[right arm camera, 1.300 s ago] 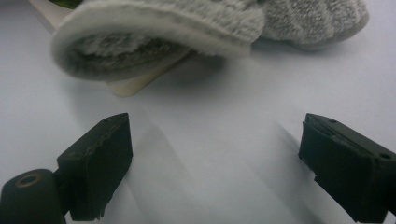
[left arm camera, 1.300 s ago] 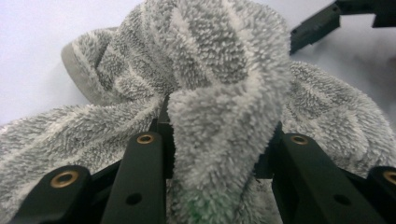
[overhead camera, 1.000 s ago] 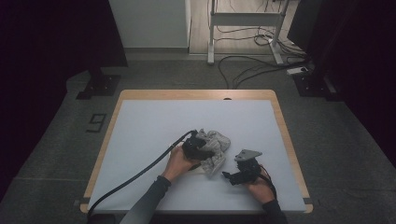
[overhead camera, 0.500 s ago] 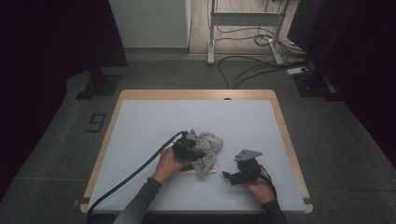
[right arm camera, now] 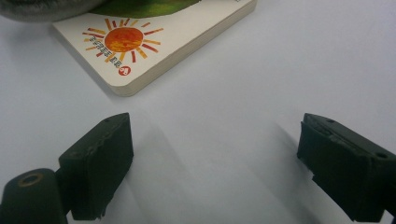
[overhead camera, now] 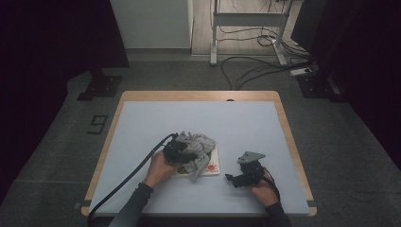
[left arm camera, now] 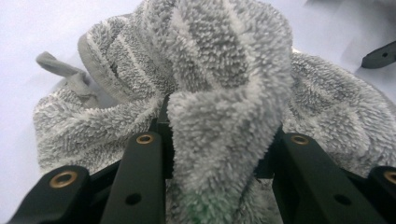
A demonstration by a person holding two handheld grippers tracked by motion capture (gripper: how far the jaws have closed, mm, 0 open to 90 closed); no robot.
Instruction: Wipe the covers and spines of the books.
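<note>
Two grippers: you hold one in each hand over the table (overhead camera: pixel 142 123).
Left gripper (overhead camera: pixel 178 151): your jaws pinch a thick fold of the grey towel (left arm camera: pixel 224 88).
Towel place: bunched on the sun-printed book (right arm camera: pixel 154 42), covering most of it.
Right gripper (right arm camera: pixel 212 158): your jaws stand wide apart with nothing between them, resting just beside the book's sun corner.
Book: lying flat near the table's front edge.

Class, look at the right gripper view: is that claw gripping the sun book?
No: the right claw stands open over bare table, short of the book.
</note>
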